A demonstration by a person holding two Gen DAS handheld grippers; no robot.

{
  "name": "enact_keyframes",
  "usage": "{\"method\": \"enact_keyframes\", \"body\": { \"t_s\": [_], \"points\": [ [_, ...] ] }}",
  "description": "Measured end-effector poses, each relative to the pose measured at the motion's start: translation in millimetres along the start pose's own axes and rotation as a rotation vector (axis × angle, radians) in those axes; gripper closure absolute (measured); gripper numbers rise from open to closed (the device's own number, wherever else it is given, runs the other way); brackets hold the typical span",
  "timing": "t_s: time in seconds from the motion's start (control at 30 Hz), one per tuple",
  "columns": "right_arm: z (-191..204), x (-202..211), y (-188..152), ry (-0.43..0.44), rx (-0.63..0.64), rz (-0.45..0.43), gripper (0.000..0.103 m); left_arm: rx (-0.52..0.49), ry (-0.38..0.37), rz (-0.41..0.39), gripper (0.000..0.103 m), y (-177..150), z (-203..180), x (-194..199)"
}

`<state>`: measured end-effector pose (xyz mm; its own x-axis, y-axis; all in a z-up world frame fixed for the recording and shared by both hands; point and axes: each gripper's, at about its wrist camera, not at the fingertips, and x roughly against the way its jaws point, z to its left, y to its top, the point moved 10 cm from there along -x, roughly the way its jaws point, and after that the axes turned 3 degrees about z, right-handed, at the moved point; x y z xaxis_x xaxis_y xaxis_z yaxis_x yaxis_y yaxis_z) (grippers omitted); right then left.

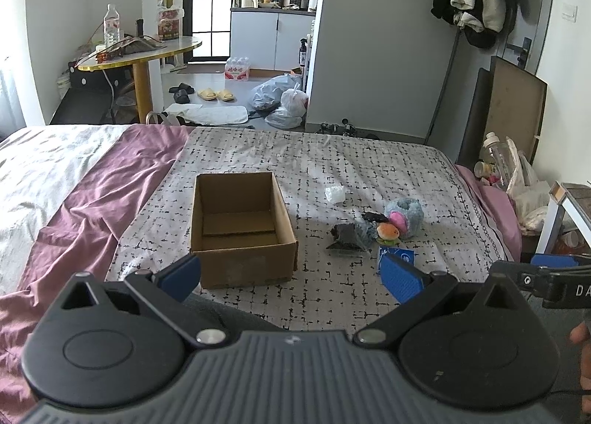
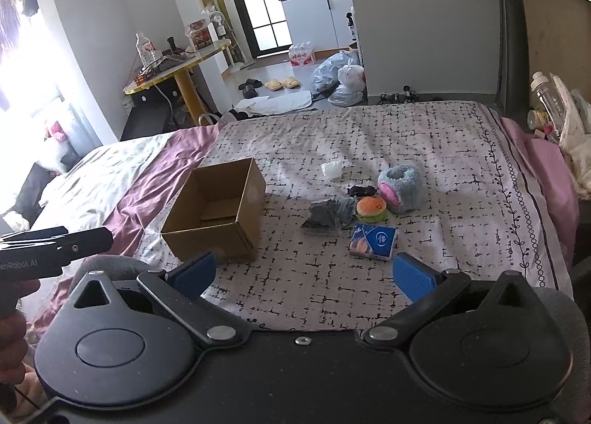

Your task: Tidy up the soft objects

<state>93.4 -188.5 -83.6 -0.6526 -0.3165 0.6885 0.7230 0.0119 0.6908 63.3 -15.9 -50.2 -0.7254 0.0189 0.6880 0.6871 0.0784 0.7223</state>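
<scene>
While both claws hang wide apart and empty over the near end of a bed (image 2: 424, 135), its patterned bedspread (image 1: 332, 161) carries everything to be sorted. The largest item, an open cardboard box (image 1: 242, 228), sits left of centre with its long side running away from the cameras, mouth up and nothing visible inside but its bottom flaps. To its right lies a loose cluster: a fluffy blue-grey plush (image 2: 402, 185) with a pink patch, tipped on its side; a clear packet of dark cloth (image 2: 327, 219) beside it; a blue tissue pack (image 2: 373, 241) lying flat nearest the right claw (image 2: 301, 274); and a small burger toy (image 2: 371, 209) touching the plush and the packet. A small dark item behind the burger is too indistinct to identify, as is a crumpled white piece (image 1: 335, 194) lying apart, farther back. From the left claw (image 1: 291, 274), its right finger covers part of the tissue pack. A purple sheet (image 1: 110, 180) bunches left of the box. Nothing lies between box and cluster.
</scene>
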Motion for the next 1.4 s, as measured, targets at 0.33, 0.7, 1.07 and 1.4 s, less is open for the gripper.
{"method": "enact_keyframes", "body": {
  "t_s": [0.33, 0.7, 1.07, 1.4],
  "points": [
    [-5, -5, 0, -0.006, 0.003, 0.010, 0.000, -0.010, -0.007, 0.020, 0.000, -1, -5, -10],
    [-32, -24, -1, -0.007, -0.069, 0.033, 0.000, -0.004, -0.063, 0.036, 0.000, 5, -22, -40],
    [-70, -48, -1, -0.009, -0.175, 0.051, 0.000, -0.004, -0.125, 0.076, 0.001, 5, -50, -85],
    [-84, -87, 9, 0.010, -0.261, 0.084, 0.001, 0.023, -0.149, 0.114, 0.003, 9, -59, -129]
  ]
}}
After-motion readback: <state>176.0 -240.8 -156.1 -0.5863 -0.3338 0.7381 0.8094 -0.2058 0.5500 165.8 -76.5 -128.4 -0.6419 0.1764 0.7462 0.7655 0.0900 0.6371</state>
